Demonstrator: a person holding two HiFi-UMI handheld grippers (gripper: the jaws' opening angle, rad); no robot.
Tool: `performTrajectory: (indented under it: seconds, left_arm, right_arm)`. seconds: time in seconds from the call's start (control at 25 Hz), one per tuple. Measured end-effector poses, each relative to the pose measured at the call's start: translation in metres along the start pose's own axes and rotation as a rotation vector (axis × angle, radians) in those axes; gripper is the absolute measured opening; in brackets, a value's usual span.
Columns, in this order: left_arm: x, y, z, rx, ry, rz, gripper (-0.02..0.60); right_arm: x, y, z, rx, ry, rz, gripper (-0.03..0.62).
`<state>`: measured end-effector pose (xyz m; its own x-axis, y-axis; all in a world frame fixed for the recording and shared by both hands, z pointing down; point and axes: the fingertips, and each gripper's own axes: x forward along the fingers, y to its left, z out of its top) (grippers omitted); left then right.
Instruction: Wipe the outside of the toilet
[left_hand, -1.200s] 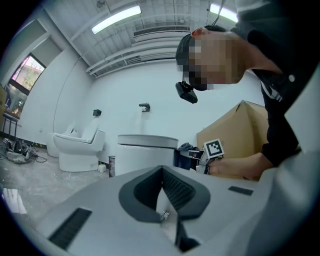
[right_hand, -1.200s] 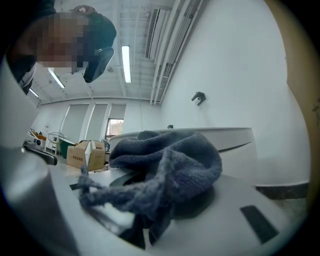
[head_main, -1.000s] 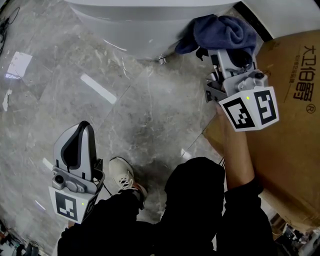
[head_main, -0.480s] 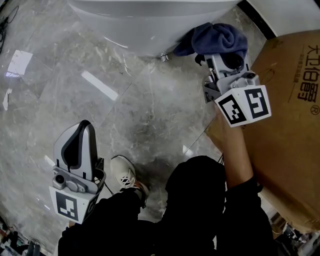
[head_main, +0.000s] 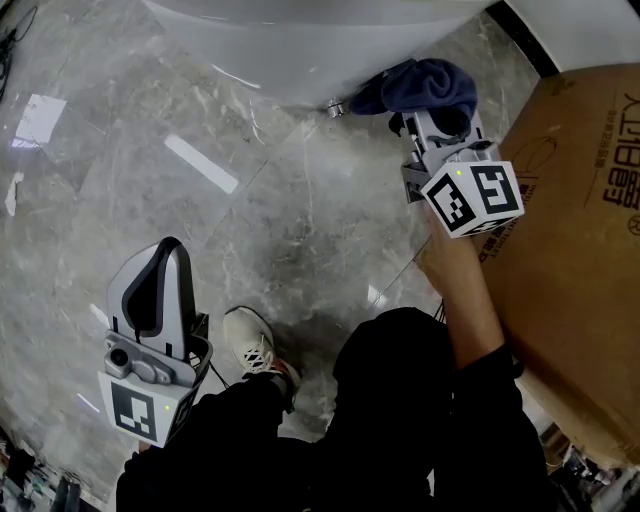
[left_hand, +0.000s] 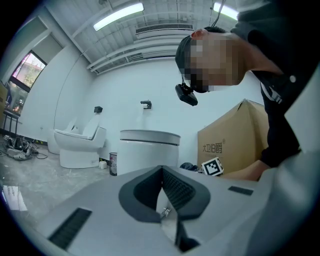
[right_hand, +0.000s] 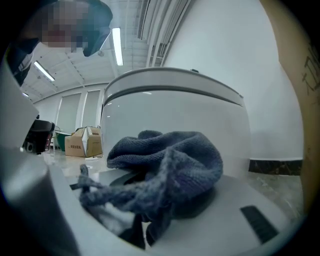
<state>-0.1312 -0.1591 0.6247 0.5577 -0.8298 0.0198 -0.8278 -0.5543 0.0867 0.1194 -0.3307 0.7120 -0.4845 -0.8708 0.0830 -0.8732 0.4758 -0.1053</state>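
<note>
The right gripper is clamped on a blue cloth that buries its jaw tips, against the toilet's base. The frame's top edge cuts off most of the toilet. The left gripper, jaws together and empty, hangs well apart above the floor.

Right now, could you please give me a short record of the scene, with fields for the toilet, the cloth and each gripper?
Toilet: white, at the top of the head view
Cloth: dark blue, bunched, at the toilet's lower outside near the floor; contact not certain
Right gripper: shut on the cloth, pointed at the toilet
Left gripper: jaws together, nothing between them, held low and well away from the toilet
Cardboard box: brown, beside the right gripper
Person: crouched, one shoe on the floor
</note>
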Motion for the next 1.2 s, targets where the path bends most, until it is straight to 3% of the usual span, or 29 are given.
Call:
performTrajectory:
  seconds: [1.2]
  left_arm:
    - [-0.007,0.013,-0.004,-0.011,0.019,0.027,0.011]
  right_arm:
    - [0.028,-0.034,-0.136,0.038,0.261,-0.033,0.100]
